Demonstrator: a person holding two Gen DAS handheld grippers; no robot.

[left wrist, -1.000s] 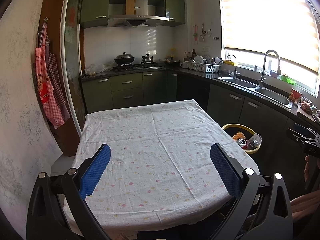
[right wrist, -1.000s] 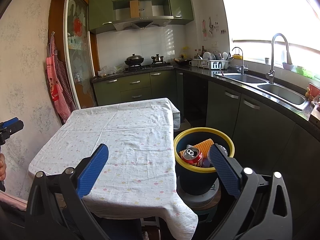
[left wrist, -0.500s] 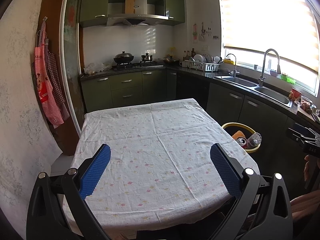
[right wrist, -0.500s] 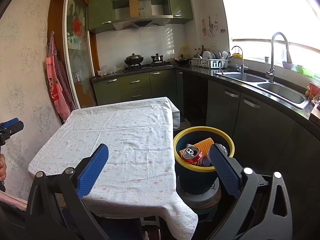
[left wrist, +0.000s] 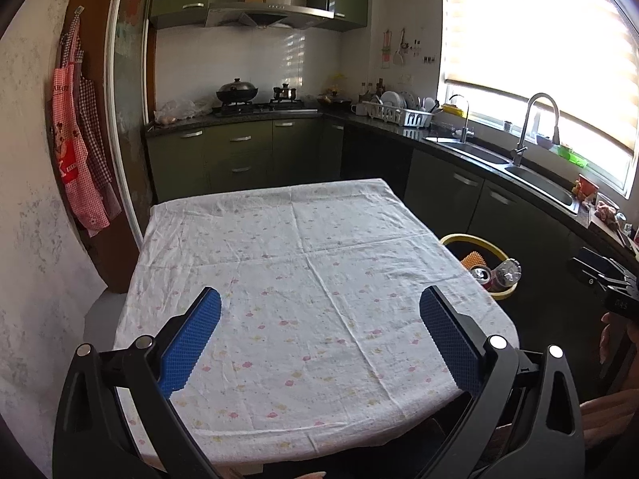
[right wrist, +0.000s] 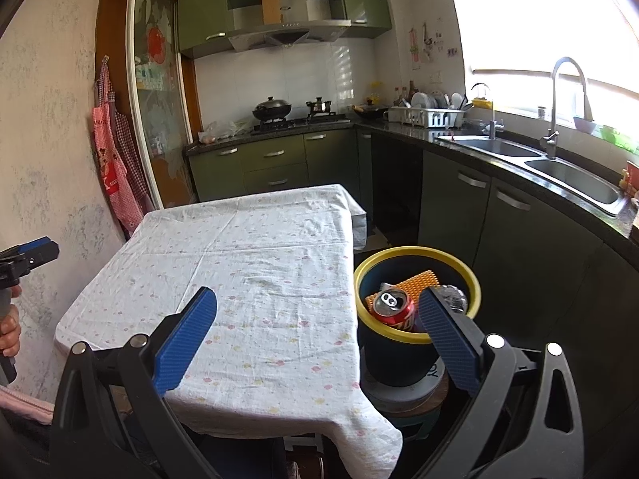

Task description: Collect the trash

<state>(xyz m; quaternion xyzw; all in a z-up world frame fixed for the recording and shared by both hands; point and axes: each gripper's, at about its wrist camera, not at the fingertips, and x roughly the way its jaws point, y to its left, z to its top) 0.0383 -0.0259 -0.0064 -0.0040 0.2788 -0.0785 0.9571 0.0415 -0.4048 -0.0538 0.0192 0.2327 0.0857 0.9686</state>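
A: From the left wrist view, the left gripper point(left wrist: 319, 311) hangs over the near half of the table point(left wrist: 223, 239), its blue pads spread wide with nothing between them. The cloth shows only creases and a faint printed pattern; no litter lies on it. The bin point(left wrist: 455, 239) peeks out past the table's right edge, with a red can point(left wrist: 481, 273) and a clear bottle point(left wrist: 508, 270) inside.

B: And the right wrist view?

A: The right gripper point(right wrist: 317, 311) is likewise spread and empty, held above the table's right corner and the bin point(right wrist: 439, 255), which stands on a low stool just beside the table. Inside sit the red can point(right wrist: 393, 306), an orange textured piece point(right wrist: 417, 282) and something silvery, partly hidden by the right pad.

B: So the trash is already in the bin?

A: By the look of it, yes; the collecting seems finished or nearly so. The sensible thing would be to sweep both cameras across the cloth and floor for stragglers, keeping the jaws apart and well above the cloth so a pad does not snag it.
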